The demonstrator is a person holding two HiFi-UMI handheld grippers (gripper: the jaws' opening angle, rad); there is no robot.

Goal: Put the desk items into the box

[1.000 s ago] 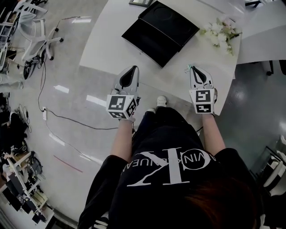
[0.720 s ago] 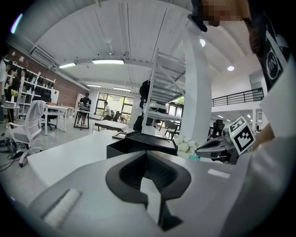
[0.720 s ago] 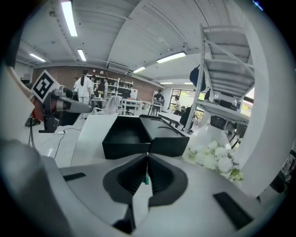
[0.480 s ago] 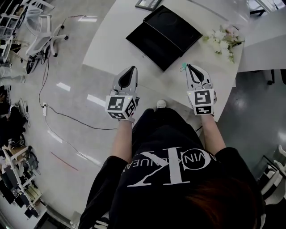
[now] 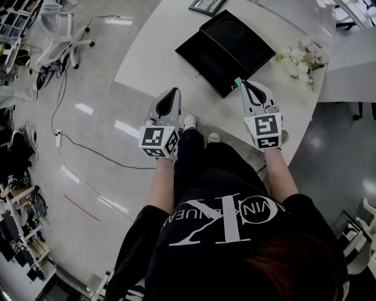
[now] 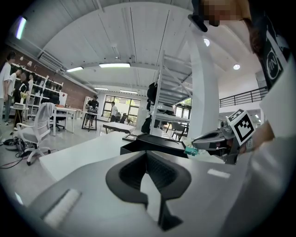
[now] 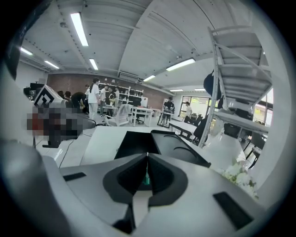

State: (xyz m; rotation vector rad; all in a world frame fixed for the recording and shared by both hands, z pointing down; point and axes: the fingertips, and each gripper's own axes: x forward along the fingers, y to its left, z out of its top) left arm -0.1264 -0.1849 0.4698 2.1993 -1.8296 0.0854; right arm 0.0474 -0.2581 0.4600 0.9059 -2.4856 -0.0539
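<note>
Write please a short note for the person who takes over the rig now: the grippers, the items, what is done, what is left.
Left hand-held gripper: shut, empty, near the white table's edge.
Right hand-held gripper: shut on a small teal item, by the near edge of the open black box.
On the table: white flowers right of the box, a frame beyond it.
Done: teal item in the grip.
Left: put it into the box, then probably the flowers and the frame.
</note>
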